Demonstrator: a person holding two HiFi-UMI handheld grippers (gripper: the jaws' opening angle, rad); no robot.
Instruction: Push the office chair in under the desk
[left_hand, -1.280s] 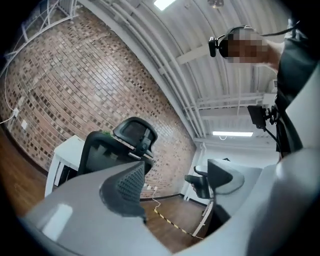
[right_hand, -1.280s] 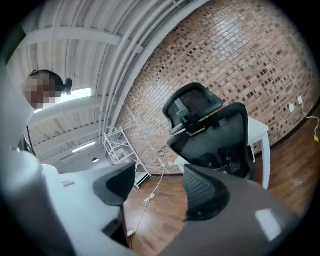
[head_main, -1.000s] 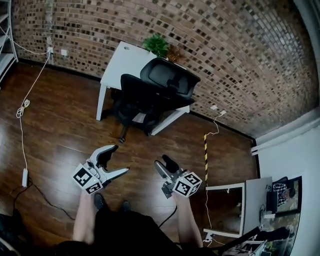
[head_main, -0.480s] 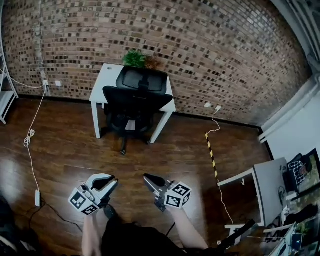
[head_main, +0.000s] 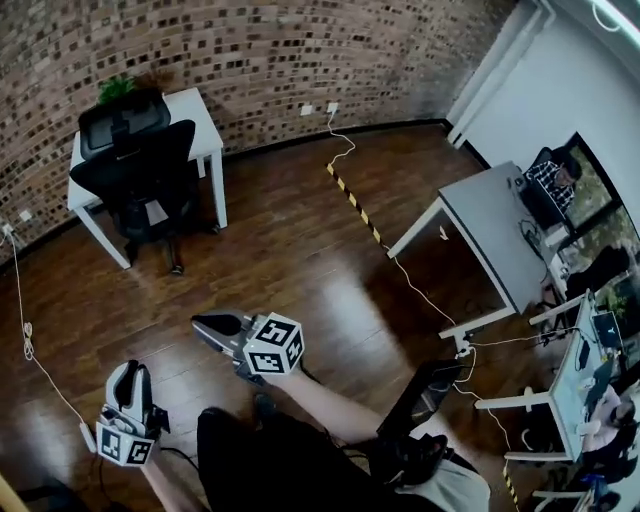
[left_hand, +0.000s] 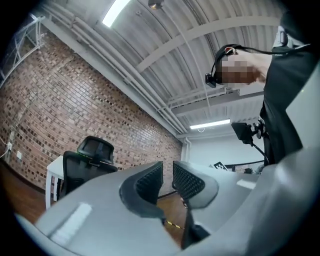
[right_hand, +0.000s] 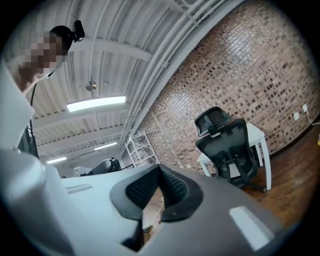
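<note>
The black office chair (head_main: 132, 168) stands tucked against the white desk (head_main: 196, 108) by the brick wall, far off at the upper left. Both grippers are well away from it over the wood floor. My left gripper (head_main: 129, 374) is at the bottom left. Its jaws have just been closing and stand shut with nothing between them (left_hand: 167, 172). My right gripper (head_main: 207, 323) sits mid-floor, its jaws also just closed, tips touching and empty (right_hand: 160, 171). Each gripper view shows the chair (left_hand: 86, 161) (right_hand: 228, 144) and the desk (left_hand: 52, 176) (right_hand: 259, 134) in the distance.
A potted plant (head_main: 118, 87) sits on the white desk. A yellow-black strip (head_main: 354, 204) and white cables (head_main: 24, 338) run across the floor. A grey desk (head_main: 492, 238) and seated people (head_main: 552, 178) are at the right. A white metal shelf (right_hand: 138, 147) stands by the wall.
Both grippers' jaws have closed. The view has swung right, so the chair and desk slid to the upper left. The left gripper has dropped to the bottom left corner.
</note>
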